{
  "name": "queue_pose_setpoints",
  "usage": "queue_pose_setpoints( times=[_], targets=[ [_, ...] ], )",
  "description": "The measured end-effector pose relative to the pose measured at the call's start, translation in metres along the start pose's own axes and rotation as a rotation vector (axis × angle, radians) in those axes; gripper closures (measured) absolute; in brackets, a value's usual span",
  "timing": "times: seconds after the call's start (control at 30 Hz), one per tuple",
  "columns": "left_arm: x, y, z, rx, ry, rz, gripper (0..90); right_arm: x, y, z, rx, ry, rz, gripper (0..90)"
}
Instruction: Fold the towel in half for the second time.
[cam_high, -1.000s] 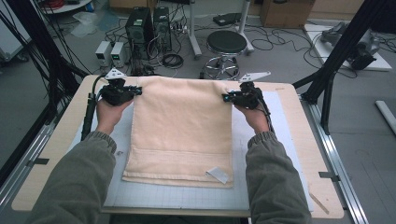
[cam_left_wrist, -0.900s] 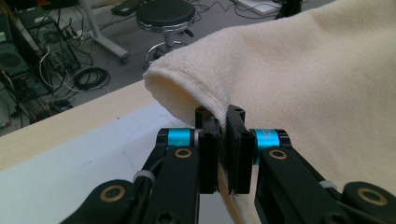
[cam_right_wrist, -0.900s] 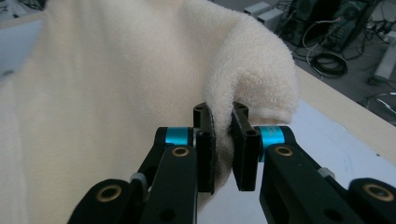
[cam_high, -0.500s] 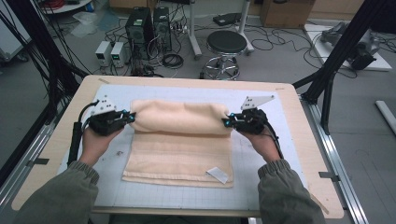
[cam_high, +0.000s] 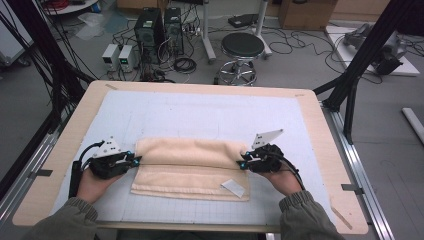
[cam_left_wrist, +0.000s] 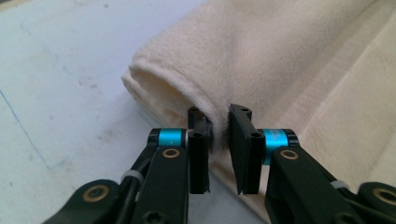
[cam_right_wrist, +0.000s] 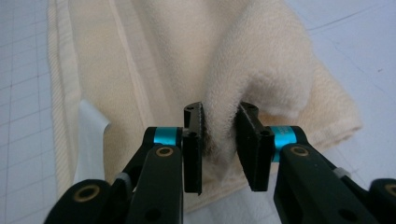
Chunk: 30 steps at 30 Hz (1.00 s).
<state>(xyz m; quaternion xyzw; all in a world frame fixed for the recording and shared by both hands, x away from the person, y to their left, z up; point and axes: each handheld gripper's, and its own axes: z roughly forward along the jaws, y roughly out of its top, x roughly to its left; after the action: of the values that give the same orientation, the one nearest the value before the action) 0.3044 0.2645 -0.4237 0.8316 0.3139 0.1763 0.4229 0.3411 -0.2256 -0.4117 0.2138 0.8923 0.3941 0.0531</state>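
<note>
A cream towel (cam_high: 190, 167) lies on the white mat (cam_high: 200, 112), its far part folded over toward the near edge in a soft roll. At the fold's left end my left gripper (cam_high: 136, 160) is shut on the towel; in the left gripper view the pinch (cam_left_wrist: 218, 122) holds a thin bit of the towel (cam_left_wrist: 280, 60). My right gripper (cam_high: 242, 165) is shut on the fold's right end. In the right gripper view the jaws (cam_right_wrist: 219, 117) squeeze a thick bunch of the towel (cam_right_wrist: 187, 46). A white label (cam_high: 233, 187) sticks out at the near right corner.
The mat covers a wooden table (cam_high: 320, 130) with metal rails at both sides. Beyond the far edge stand a black stool (cam_high: 242, 47), a computer tower (cam_high: 150, 25) and cables on the floor. Black frame posts (cam_high: 350, 85) rise at the right and left.
Both grippers have drawn the towel's far edge toward the person, from the table's far half to near the front. The towel has gone from spread flat to folded over.
</note>
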Motion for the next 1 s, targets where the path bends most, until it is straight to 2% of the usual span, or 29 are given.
queue_pose_setpoints(
  times=[0.1, 0.17, 0.27, 0.47, 0.53, 0.6, 0.7, 0.8, 0.87, 0.9, 0.93, 1.0],
  targets=[
    [0.002, -0.001, -0.006, 0.005, 0.007, -0.012, 66.6, -0.001, -0.005, -0.006, -0.013, -0.012, 0.036, 58.4],
    [0.004, 0.002, -0.011, -0.004, 0.015, -0.017, 61.2, -0.002, -0.005, -0.012, -0.042, -0.027, 0.057, 54.5],
    [0.009, 0.011, -0.014, -0.013, 0.022, -0.025, 53.1, -0.005, -0.002, -0.019, -0.059, -0.064, 0.061, 48.9],
    [0.020, 0.033, -0.005, -0.030, 0.023, -0.041, 48.1, -0.015, 0.016, -0.023, -0.087, -0.113, 0.051, 44.6],
    [0.023, 0.038, 0.002, -0.035, 0.023, -0.050, 47.6, -0.022, 0.022, -0.020, -0.096, -0.103, 0.065, 44.0],
    [0.028, 0.042, 0.011, -0.019, 0.020, -0.062, 46.4, -0.030, 0.027, -0.013, -0.090, -0.092, 0.077, 42.6],
    [0.033, 0.046, 0.025, -0.003, -0.008, -0.072, 44.2, -0.040, 0.030, 0.003, -0.096, -0.032, 0.109, 41.6],
    [0.038, 0.043, 0.040, 0.027, -0.051, -0.106, 43.0, -0.046, 0.029, 0.020, -0.049, 0.019, 0.126, 42.0],
    [0.041, 0.039, 0.046, 0.069, -0.089, -0.134, 46.1, -0.048, 0.027, 0.026, -0.024, 0.062, 0.132, 50.0],
    [0.041, 0.038, 0.047, 0.085, -0.107, -0.132, 52.3, -0.048, 0.026, 0.028, -0.018, 0.077, 0.123, 53.8],
    [0.041, 0.038, 0.047, 0.087, -0.121, -0.133, 57.6, -0.048, 0.025, 0.028, -0.015, 0.083, 0.123, 61.6],
    [0.039, 0.040, 0.043, 0.082, -0.110, -0.097, 71.1, -0.046, 0.025, 0.027, -0.026, 0.119, 0.104, 74.1]
  ],
)
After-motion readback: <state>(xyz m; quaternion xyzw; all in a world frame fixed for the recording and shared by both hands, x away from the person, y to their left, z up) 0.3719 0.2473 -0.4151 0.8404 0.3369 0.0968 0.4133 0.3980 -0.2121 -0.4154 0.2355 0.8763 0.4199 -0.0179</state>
